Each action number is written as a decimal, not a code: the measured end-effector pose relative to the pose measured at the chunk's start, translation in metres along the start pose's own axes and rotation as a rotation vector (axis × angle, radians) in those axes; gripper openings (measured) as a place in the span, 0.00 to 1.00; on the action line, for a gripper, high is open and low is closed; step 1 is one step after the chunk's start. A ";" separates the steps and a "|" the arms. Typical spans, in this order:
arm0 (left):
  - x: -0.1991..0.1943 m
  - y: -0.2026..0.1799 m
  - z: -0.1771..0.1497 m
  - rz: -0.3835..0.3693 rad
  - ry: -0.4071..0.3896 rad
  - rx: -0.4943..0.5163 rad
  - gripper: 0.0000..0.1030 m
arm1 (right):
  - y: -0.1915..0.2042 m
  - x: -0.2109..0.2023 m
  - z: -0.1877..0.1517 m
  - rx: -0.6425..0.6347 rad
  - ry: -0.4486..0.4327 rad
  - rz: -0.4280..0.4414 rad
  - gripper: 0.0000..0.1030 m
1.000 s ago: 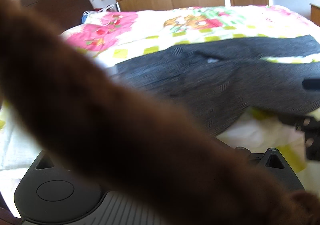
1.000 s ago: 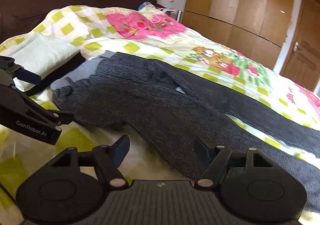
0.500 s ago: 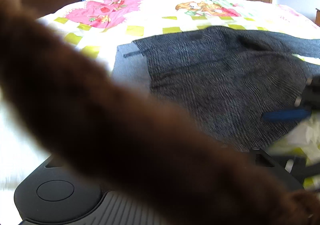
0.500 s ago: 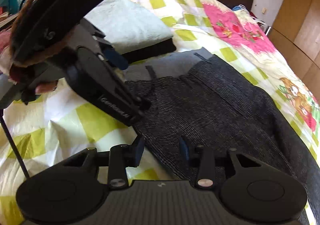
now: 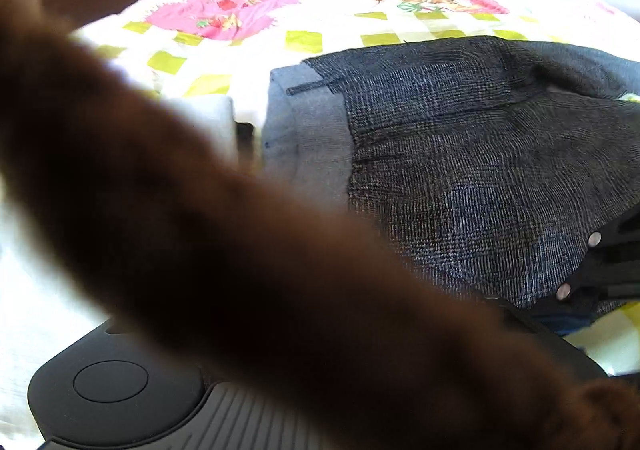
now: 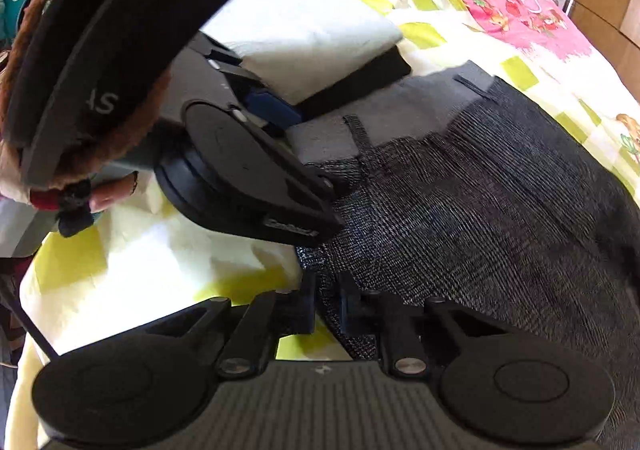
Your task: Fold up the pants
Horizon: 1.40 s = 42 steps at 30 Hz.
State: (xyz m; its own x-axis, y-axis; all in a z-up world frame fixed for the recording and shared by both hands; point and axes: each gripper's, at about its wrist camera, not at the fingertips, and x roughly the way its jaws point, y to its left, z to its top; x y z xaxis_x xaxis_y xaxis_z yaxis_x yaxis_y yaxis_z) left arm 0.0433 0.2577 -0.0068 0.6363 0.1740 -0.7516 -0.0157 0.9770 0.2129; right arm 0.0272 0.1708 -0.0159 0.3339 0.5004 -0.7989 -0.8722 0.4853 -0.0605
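Right gripper [image 6: 326, 308] points down at the near edge of the dark grey pants [image 6: 480, 201], its jaws having just been closing; they now stand narrow with the fabric's edge pinched between the two blue-padded fingers [image 6: 308, 306]. Just ahead and to its left, the left gripper [image 6: 320, 205] presses its tip onto the same cloth near the lighter grey waistband [image 6: 380, 117]. Its jaws have also just been closing, but a blurred brown sleeve [image 5: 240, 250] hides them in its own camera, so I cannot tell whether they grip anything. Beyond both grippers the pants spread across a checked floral bedspread [image 6: 440, 5], beside a folded pale cloth [image 6: 312, 21].
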 end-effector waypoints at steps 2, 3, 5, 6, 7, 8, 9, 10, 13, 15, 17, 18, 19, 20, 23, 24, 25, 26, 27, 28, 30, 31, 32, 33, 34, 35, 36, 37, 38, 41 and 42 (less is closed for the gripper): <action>-0.002 0.002 0.001 0.006 0.005 0.000 0.58 | 0.002 0.003 0.002 0.020 -0.005 0.014 0.29; -0.002 0.003 0.002 0.006 0.009 -0.005 0.58 | 0.001 0.003 0.003 0.037 -0.010 0.026 0.29; -0.003 0.000 0.003 0.014 0.014 0.002 0.58 | -0.002 0.003 0.004 0.072 -0.009 0.090 0.27; -0.004 -0.003 0.004 0.023 0.013 0.010 0.58 | -0.005 0.002 0.004 0.107 -0.006 0.120 0.27; -0.005 -0.005 0.005 0.031 0.013 0.016 0.58 | -0.008 -0.002 0.002 0.128 -0.009 0.129 0.27; -0.008 -0.006 0.006 0.037 0.010 0.017 0.58 | -0.011 -0.009 -0.001 0.139 -0.021 0.127 0.27; -0.011 -0.006 0.008 0.041 0.005 0.013 0.58 | -0.015 -0.018 -0.006 0.159 -0.041 0.118 0.27; -0.015 -0.007 0.009 0.042 -0.001 0.005 0.58 | -0.023 -0.030 -0.014 0.193 -0.065 0.106 0.27; -0.029 -0.013 0.013 0.026 -0.018 -0.030 0.57 | -0.055 -0.065 -0.046 0.332 -0.092 0.051 0.27; -0.038 -0.027 0.017 0.012 -0.045 -0.021 0.57 | -0.088 -0.088 -0.077 0.456 -0.083 -0.018 0.27; -0.046 -0.047 0.023 -0.033 -0.073 -0.007 0.57 | -0.122 -0.113 -0.113 0.580 -0.068 -0.112 0.27; -0.048 -0.060 0.027 -0.062 -0.089 0.003 0.57 | -0.139 -0.128 -0.133 0.639 -0.062 -0.171 0.27; -0.050 -0.075 0.031 -0.093 -0.104 0.015 0.58 | -0.156 -0.144 -0.153 0.695 -0.056 -0.231 0.28; -0.051 -0.092 0.035 -0.127 -0.114 0.028 0.58 | -0.172 -0.160 -0.174 0.752 -0.051 -0.293 0.28; -0.048 -0.151 0.045 -0.237 -0.128 0.078 0.58 | -0.214 -0.212 -0.241 0.942 -0.043 -0.463 0.32; -0.046 -0.172 0.048 -0.275 -0.131 0.099 0.58 | -0.225 -0.229 -0.262 1.000 -0.043 -0.521 0.32; -0.045 -0.192 0.052 -0.311 -0.135 0.119 0.58 | -0.234 -0.244 -0.282 1.054 -0.045 -0.577 0.33; -0.045 -0.212 0.055 -0.344 -0.139 0.142 0.58 | -0.245 -0.259 -0.304 1.113 -0.044 -0.634 0.34; -0.043 -0.231 0.058 -0.372 -0.140 0.165 0.58 | -0.254 -0.274 -0.327 1.171 -0.046 -0.680 0.34; -0.042 -0.249 0.060 -0.391 -0.144 0.192 0.59 | -0.262 -0.286 -0.346 1.233 -0.053 -0.716 0.36; -0.043 -0.282 0.063 -0.409 -0.154 0.243 0.61 | -0.272 -0.303 -0.380 1.342 -0.067 -0.773 0.38; -0.044 -0.296 0.065 -0.426 -0.155 0.262 0.61 | -0.276 -0.308 -0.392 1.381 -0.072 -0.794 0.38; -0.045 -0.306 0.065 -0.455 -0.149 0.272 0.61 | -0.279 -0.314 -0.406 1.423 -0.086 -0.807 0.38; -0.047 -0.316 0.064 -0.481 -0.141 0.282 0.61 | -0.280 -0.317 -0.416 1.457 -0.111 -0.798 0.38; -0.048 -0.326 0.065 -0.492 -0.140 0.299 0.61 | -0.281 -0.316 -0.423 1.488 -0.137 -0.776 0.38; -0.049 -0.336 0.065 -0.495 -0.142 0.320 0.61 | -0.281 -0.316 -0.430 1.512 -0.163 -0.760 0.38; -0.049 -0.342 0.064 -0.500 -0.140 0.337 0.61 | -0.285 -0.313 -0.433 1.521 -0.185 -0.762 0.38; -0.047 -0.349 0.064 -0.504 -0.133 0.346 0.61 | -0.289 -0.314 -0.434 1.531 -0.202 -0.773 0.38; -0.046 -0.352 0.065 -0.508 -0.124 0.349 0.61 | -0.294 -0.315 -0.434 1.549 -0.229 -0.777 0.38; -0.047 -0.362 0.068 -0.518 -0.118 0.359 0.61 | -0.306 -0.316 -0.448 1.624 -0.309 -0.752 0.38; -0.046 -0.366 0.070 -0.518 -0.117 0.364 0.61 | -0.312 -0.313 -0.452 1.648 -0.318 -0.736 0.38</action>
State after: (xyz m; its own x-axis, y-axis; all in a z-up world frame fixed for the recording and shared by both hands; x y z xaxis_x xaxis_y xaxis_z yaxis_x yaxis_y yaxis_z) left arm 0.0737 -0.1162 -0.0065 0.5709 -0.3439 -0.7455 0.5662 0.8225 0.0542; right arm 0.0332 -0.4617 -0.0176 0.6609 -0.1092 -0.7425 0.5979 0.6745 0.4331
